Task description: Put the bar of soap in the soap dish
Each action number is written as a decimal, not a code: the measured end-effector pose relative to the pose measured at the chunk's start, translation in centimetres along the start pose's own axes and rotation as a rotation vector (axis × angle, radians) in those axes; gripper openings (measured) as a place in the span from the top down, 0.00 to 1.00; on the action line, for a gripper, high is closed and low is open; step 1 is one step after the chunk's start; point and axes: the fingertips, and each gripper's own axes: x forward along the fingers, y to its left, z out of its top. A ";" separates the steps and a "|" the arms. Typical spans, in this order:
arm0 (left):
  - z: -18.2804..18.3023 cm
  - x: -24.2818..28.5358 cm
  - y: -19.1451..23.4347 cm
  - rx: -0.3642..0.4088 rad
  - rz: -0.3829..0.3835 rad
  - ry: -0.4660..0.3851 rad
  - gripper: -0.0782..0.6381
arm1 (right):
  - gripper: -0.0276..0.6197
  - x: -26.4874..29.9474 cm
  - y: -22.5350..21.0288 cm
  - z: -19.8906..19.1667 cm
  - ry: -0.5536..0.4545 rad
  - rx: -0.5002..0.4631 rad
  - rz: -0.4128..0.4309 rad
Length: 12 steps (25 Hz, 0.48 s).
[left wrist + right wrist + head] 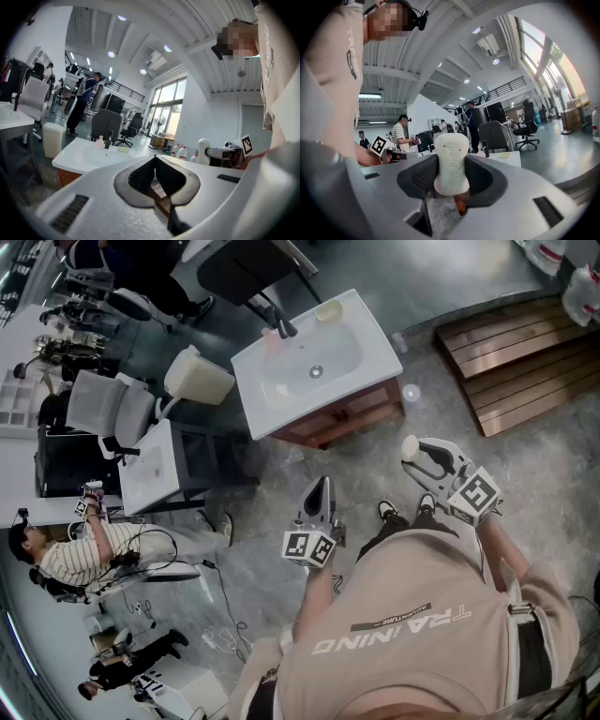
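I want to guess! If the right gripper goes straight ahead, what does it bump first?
Probably the white sink, just beyond the soap it holds; depth is hard to judge.

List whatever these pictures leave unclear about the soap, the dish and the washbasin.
The pale yellow soap dish on the white washbasin's far corner: too small in every view to tell whether it is empty.
The white bar of soap: lower end hidden behind the right gripper's dark pads, right gripper view.
Washbasin's near right part: covered by the shut left gripper's body, left gripper view.
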 end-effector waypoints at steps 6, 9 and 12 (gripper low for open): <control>0.6 -0.3 2.0 0.017 -0.041 0.029 0.88 | 0.70 2.4 1.1 2.4 -0.028 -0.035 -0.030; 1.6 -0.1 3.1 0.044 -0.072 0.010 0.88 | 0.70 3.8 0.8 3.5 -0.063 -0.057 -0.062; 2.8 -0.2 4.6 0.060 -0.093 -0.017 0.88 | 0.70 5.2 1.4 4.8 -0.089 -0.090 -0.072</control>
